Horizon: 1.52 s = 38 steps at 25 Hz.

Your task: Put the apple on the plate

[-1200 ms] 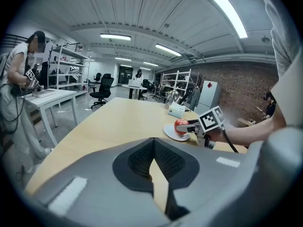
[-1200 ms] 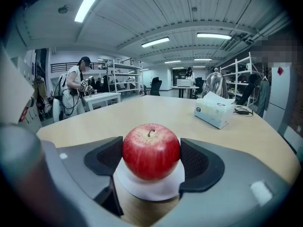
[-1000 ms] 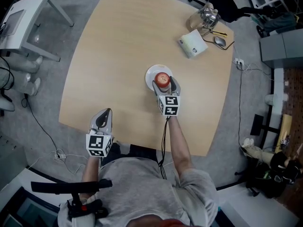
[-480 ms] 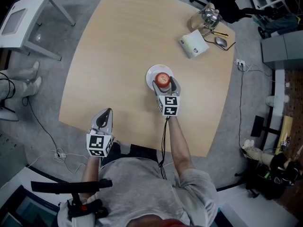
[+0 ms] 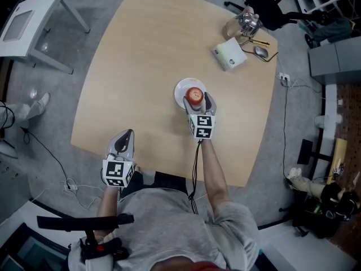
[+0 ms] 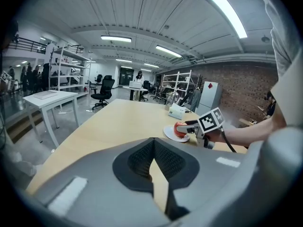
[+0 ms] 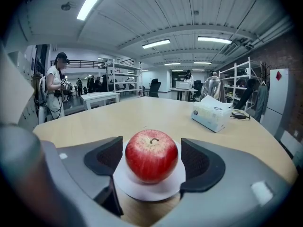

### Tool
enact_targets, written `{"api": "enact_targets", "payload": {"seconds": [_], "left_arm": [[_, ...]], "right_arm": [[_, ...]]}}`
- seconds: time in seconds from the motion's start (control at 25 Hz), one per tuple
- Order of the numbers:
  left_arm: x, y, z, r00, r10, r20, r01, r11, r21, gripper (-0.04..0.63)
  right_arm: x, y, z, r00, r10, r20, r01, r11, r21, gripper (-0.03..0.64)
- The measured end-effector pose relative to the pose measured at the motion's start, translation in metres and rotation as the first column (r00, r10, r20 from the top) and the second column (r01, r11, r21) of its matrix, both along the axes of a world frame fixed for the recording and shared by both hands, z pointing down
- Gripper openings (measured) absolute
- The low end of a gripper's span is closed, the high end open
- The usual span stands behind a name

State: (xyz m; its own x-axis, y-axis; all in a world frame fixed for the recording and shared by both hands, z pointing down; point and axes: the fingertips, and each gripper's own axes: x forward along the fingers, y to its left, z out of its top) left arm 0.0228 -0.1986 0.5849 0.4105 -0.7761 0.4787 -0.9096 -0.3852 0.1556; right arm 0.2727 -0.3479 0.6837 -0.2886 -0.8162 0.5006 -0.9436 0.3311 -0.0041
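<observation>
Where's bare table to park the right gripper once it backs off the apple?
Bare tabletop left of the plate and beyond it to the far edge; also the near strip between left gripper and right gripper. Crowded: far right corner, with tissue box, kettle and mouse.

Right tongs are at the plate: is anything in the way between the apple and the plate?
Nothing visible stands between them. The apple already sits directly on the plate, stem up. The right tongs are open around it, with a jaw close on each side.
</observation>
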Motion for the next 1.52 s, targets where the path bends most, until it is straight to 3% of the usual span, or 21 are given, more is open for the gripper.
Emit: {"api": "enact_targets", "payload": {"seconds": [0.28, 0.76, 1.04, 1.52], "left_arm": [[-0.001, -0.003, 0.0, 1.0, 0.007, -0.007, -0.007, 1.0, 0.017, 0.02], [0.001, -0.009, -0.006, 0.999, 0.048, -0.016, -0.046, 0.995, 0.092, 0.02], [-0.018, 0.042, -0.056, 0.998, 0.058, -0.021, -0.055, 0.989, 0.134, 0.02], [-0.043, 0.078, -0.072, 0.997, 0.071, -0.029, -0.065, 0.982, 0.177, 0.02]], "right_arm": [[0.007, 0.001, -0.008, 1.0, 0.028, -0.004, -0.028, 0.999, 0.024, 0.379], [0.014, 0.013, -0.023, 0.998, 0.068, -0.011, -0.067, 0.994, 0.091, 0.29], [-0.009, 0.075, -0.073, 0.997, 0.074, -0.001, -0.073, 0.991, 0.115, 0.234], [-0.045, 0.136, -0.109, 0.996, 0.078, 0.048, -0.085, 0.981, 0.174, 0.11]]}}
